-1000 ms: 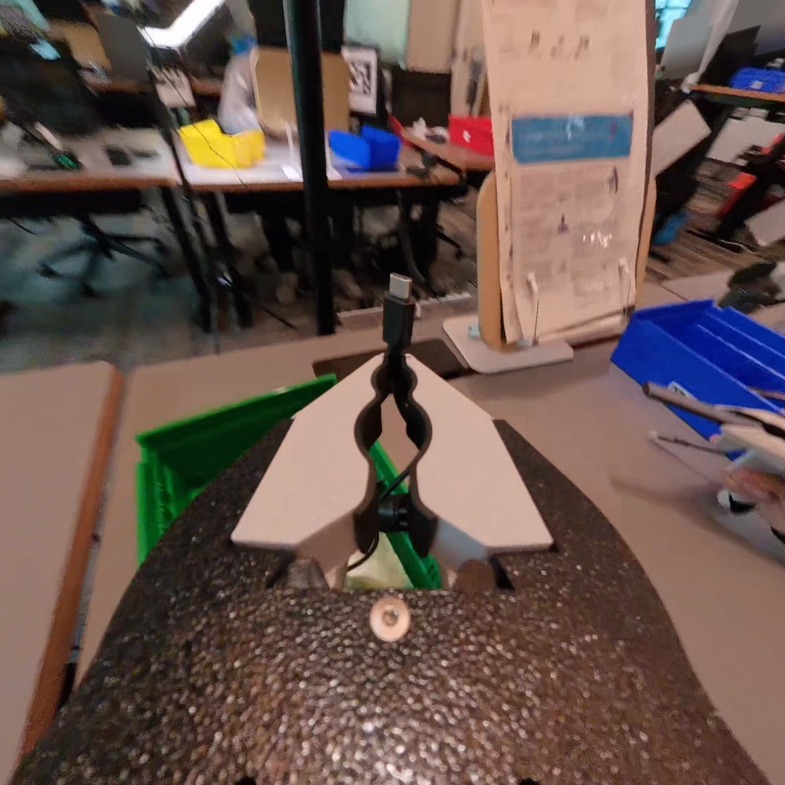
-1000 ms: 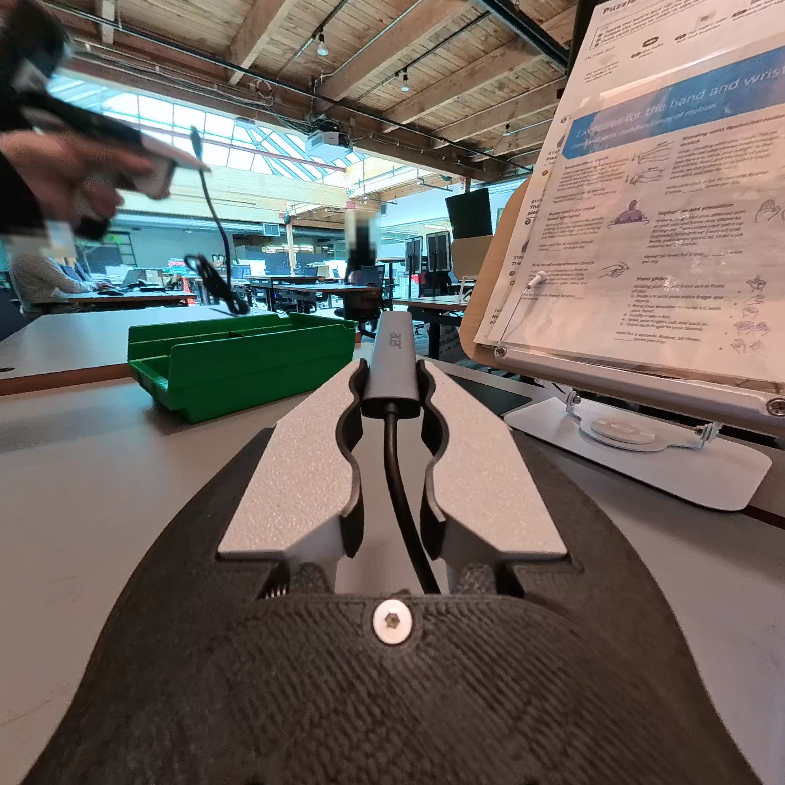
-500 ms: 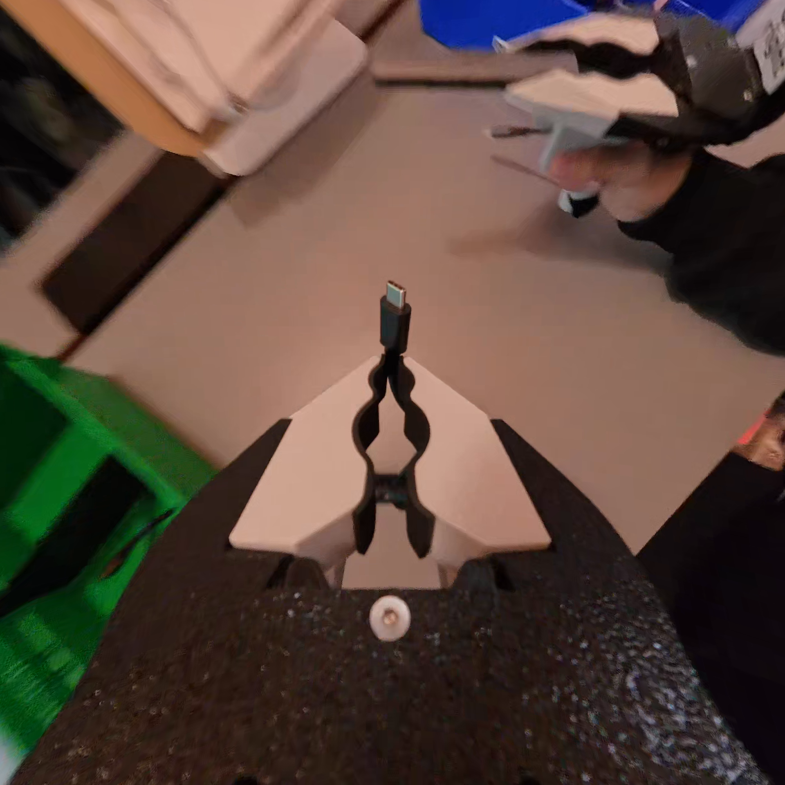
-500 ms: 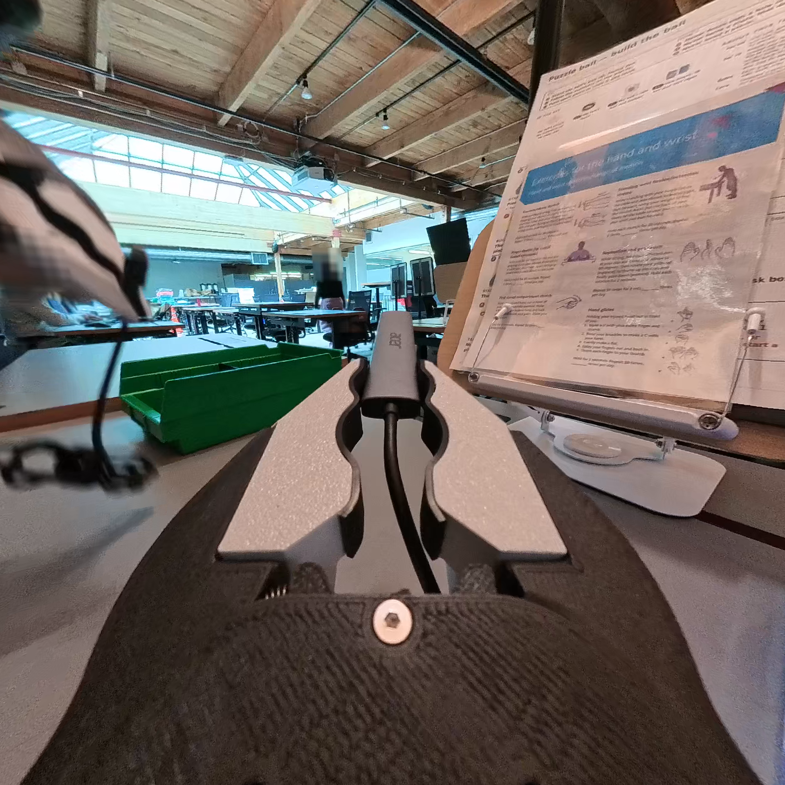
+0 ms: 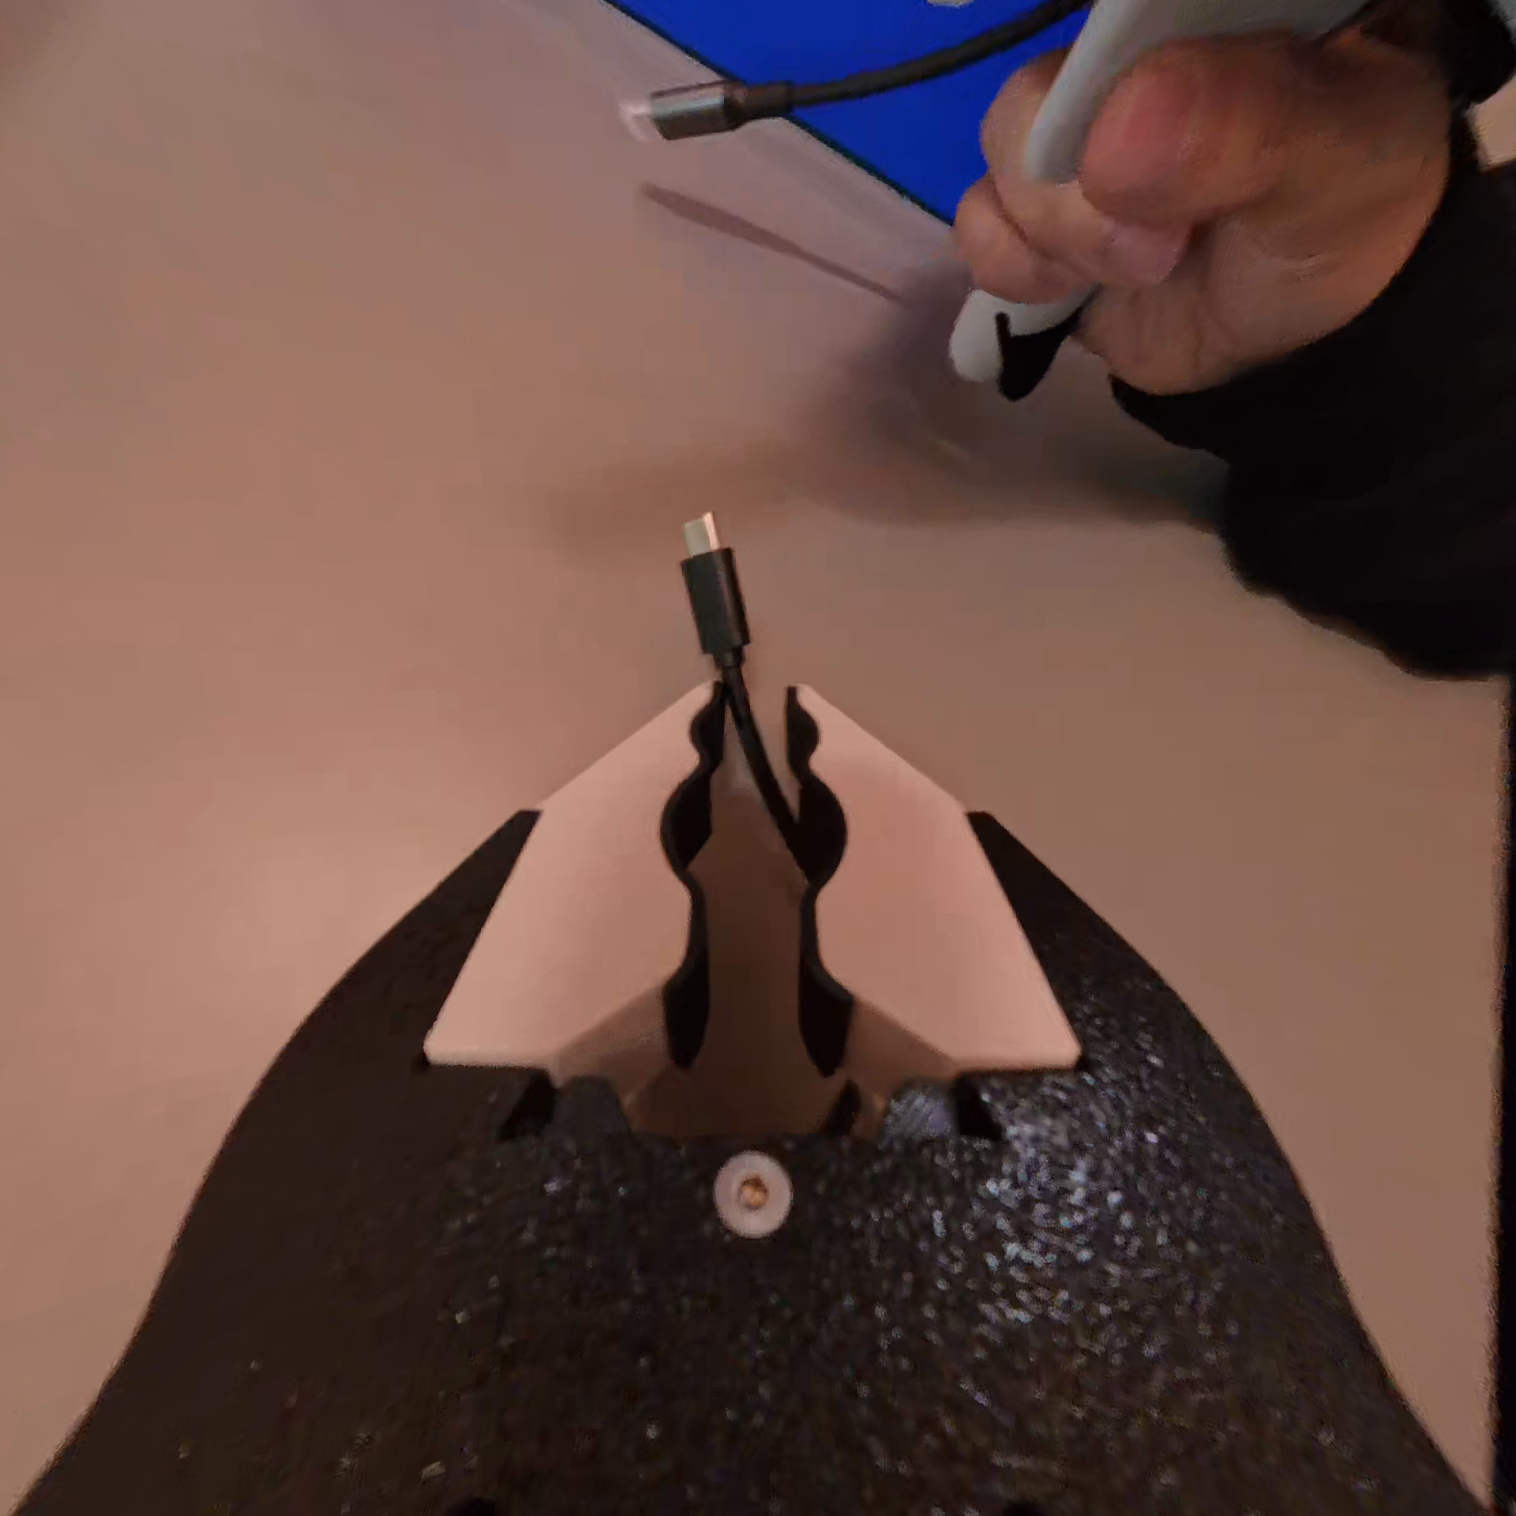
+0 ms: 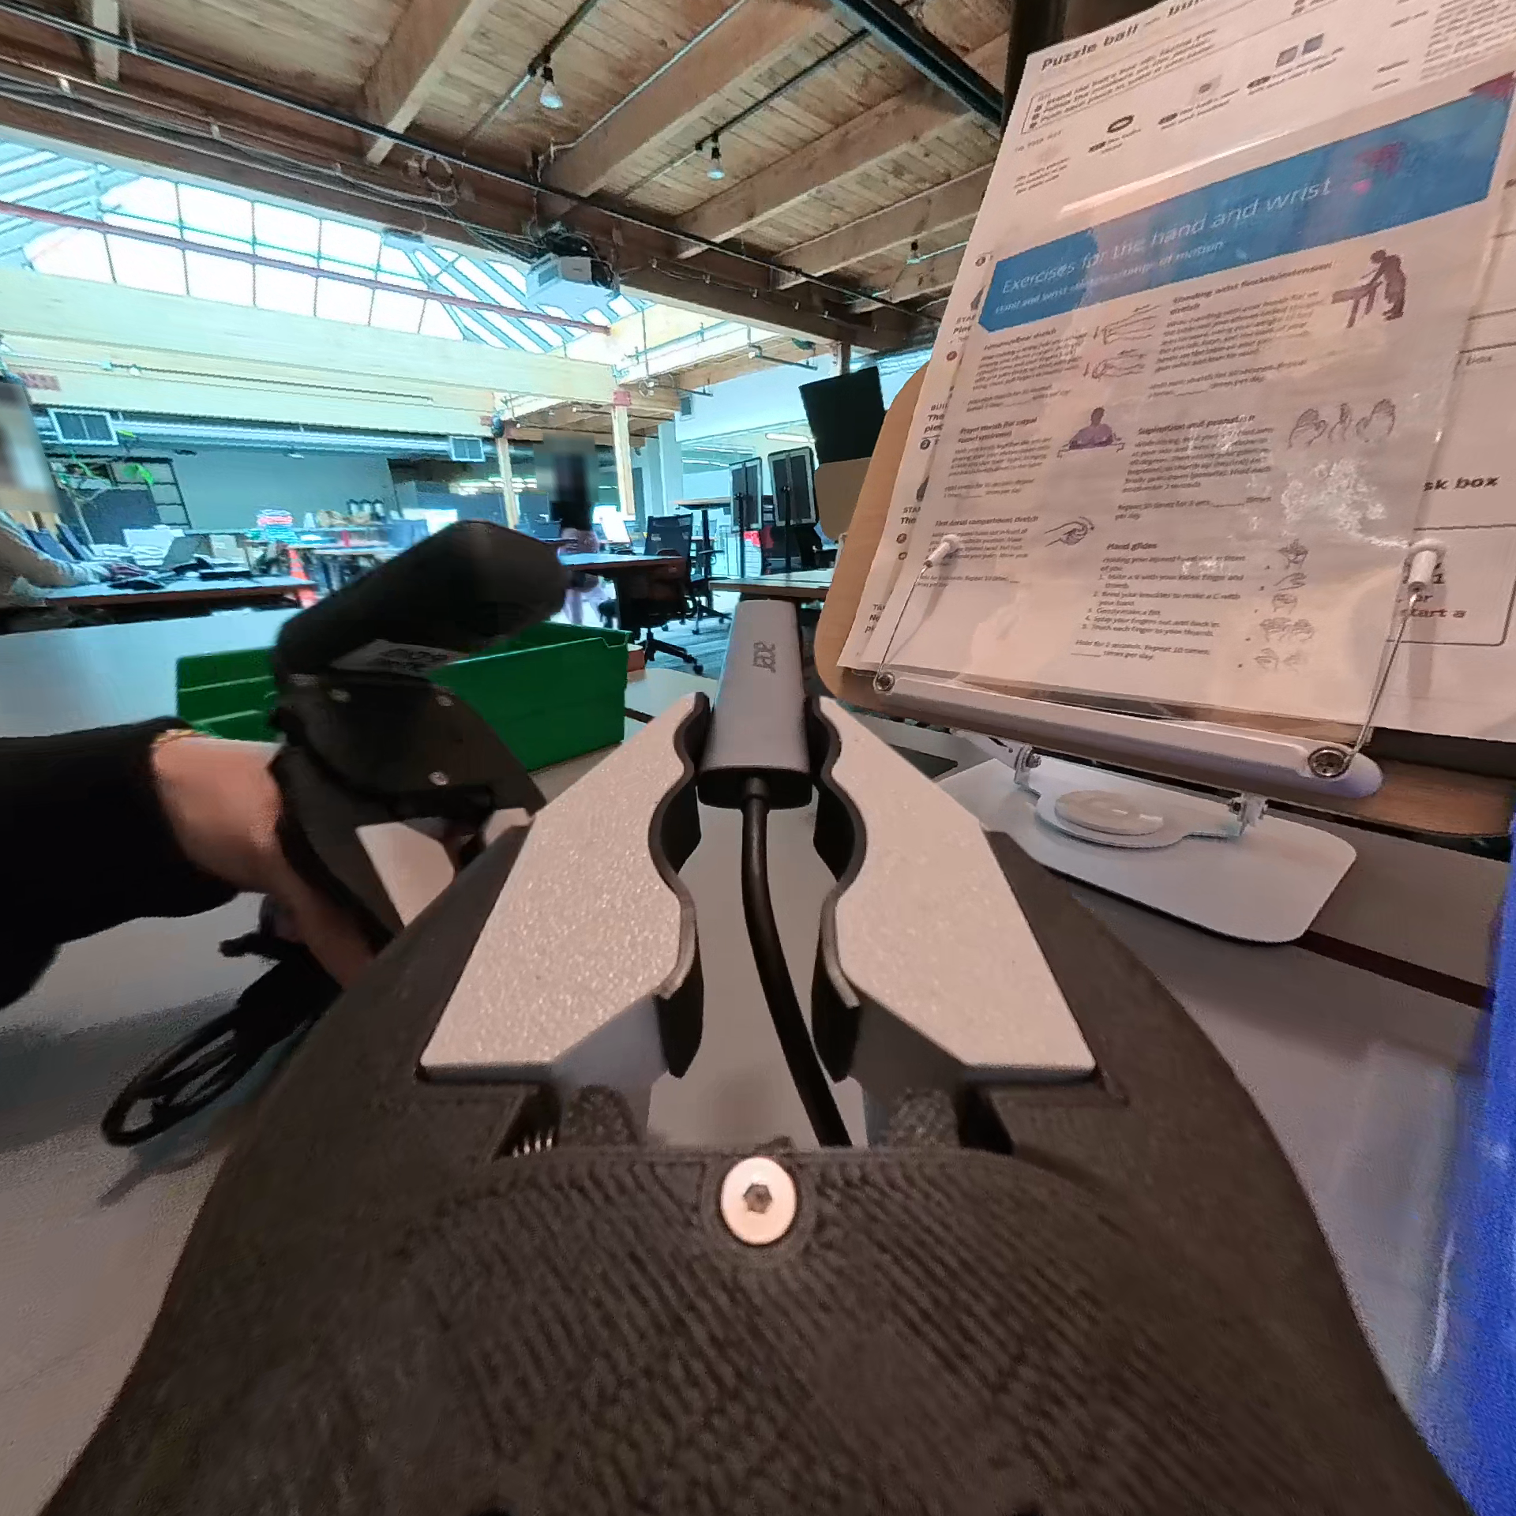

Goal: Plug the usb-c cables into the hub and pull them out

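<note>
The left gripper pointed down at a bare tan table, its fingers spread with a clear gap between the tips. A black cable ran through that gap, touching the left fingertip and crossing toward the right finger's inner edge; whether it was gripped could not be told. Its plug stuck out just past the tips, metal end forward. At upper right a hand in a black sleeve held the other gripper's handle, and a grey connector on a dark lead hung above the table, in front of a blue bin. In the right wrist view, the right gripper was pinching a grey hub between its fingertips, the hub's black lead trailing back between the fingers. To the left, a hand held the left gripper low over the table, with coiled black cable beneath it. A green bin sat behind, and a document stand with printed sheets stood at right.
</note>
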The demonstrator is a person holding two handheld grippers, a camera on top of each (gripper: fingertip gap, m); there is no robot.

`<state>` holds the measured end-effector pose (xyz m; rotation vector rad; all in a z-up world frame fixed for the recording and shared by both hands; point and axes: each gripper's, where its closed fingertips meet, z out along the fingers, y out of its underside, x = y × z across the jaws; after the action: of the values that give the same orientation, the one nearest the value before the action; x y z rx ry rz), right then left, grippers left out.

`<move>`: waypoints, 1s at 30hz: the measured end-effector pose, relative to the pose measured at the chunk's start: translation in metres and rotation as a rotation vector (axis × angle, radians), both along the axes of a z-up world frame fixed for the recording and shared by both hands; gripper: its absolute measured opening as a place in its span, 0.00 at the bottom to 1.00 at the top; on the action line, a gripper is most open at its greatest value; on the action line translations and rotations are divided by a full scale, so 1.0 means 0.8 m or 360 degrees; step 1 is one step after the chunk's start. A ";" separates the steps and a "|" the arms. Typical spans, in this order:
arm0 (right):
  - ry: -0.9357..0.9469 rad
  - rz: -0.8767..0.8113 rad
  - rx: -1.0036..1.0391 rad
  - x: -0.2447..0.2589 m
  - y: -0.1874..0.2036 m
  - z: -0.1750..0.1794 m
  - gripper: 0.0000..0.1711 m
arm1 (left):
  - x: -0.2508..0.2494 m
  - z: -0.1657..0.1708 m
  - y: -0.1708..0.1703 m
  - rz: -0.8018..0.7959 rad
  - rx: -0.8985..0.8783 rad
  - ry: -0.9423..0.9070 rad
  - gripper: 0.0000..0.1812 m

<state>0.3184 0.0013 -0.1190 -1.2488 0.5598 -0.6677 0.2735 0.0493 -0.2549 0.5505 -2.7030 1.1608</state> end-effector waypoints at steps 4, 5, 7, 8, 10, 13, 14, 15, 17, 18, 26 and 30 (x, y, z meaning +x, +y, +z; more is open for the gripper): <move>0.0012 0.0002 0.0003 0.002 -0.002 0.000 0.13 | 0.008 0.014 -0.007 -0.0013 -0.0190 0.0247 0.13; 0.0016 0.0001 0.0008 0.003 -0.002 -0.001 0.13 | 0.012 0.015 -0.007 0.0011 -0.0211 0.0283 0.14; 0.0029 0.0010 0.0006 0.003 0.000 -0.003 0.13 | 0.012 0.014 -0.007 0.0012 -0.0226 0.0346 0.15; 0.0033 0.0011 0.0001 0.004 0.001 -0.004 0.13 | 0.014 0.012 -0.008 0.0025 -0.0224 0.0354 0.15; 0.0038 0.0016 -0.0019 0.004 0.004 -0.006 0.13 | 0.016 0.006 -0.006 0.0041 -0.0152 0.0393 0.17; 0.0036 0.0012 -0.0050 0.005 0.007 -0.008 0.13 | 0.021 -0.001 -0.006 0.0086 -0.0109 0.0413 0.15; 0.0035 0.0012 -0.0062 0.005 0.008 -0.009 0.13 | 0.020 -0.003 -0.005 0.0088 -0.0103 0.0445 0.17; 0.0035 0.0007 -0.0073 0.005 0.009 -0.011 0.13 | 0.020 -0.003 -0.004 0.0098 -0.0100 0.0469 0.18; 0.0044 -0.0001 -0.0078 0.006 0.009 -0.013 0.13 | 0.023 0.000 -0.003 0.0127 -0.0132 0.0497 0.15; 0.0049 -0.0002 -0.0079 0.006 0.010 -0.014 0.13 | 0.025 0.001 -0.003 0.0147 -0.0143 0.0507 0.11; 0.0108 -0.0129 -0.0115 0.016 0.006 -0.024 0.13 | 0.048 0.047 0.014 0.0201 -0.0106 0.0005 0.01; 0.0113 -0.0268 -0.0201 0.021 0.006 -0.030 0.13 | 0.066 0.093 0.025 0.0342 0.0148 -0.0578 0.01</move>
<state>0.3354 0.0058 -0.1427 -1.3578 0.6957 -0.8119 0.3264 0.0691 -0.1803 0.7219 -3.0799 1.3028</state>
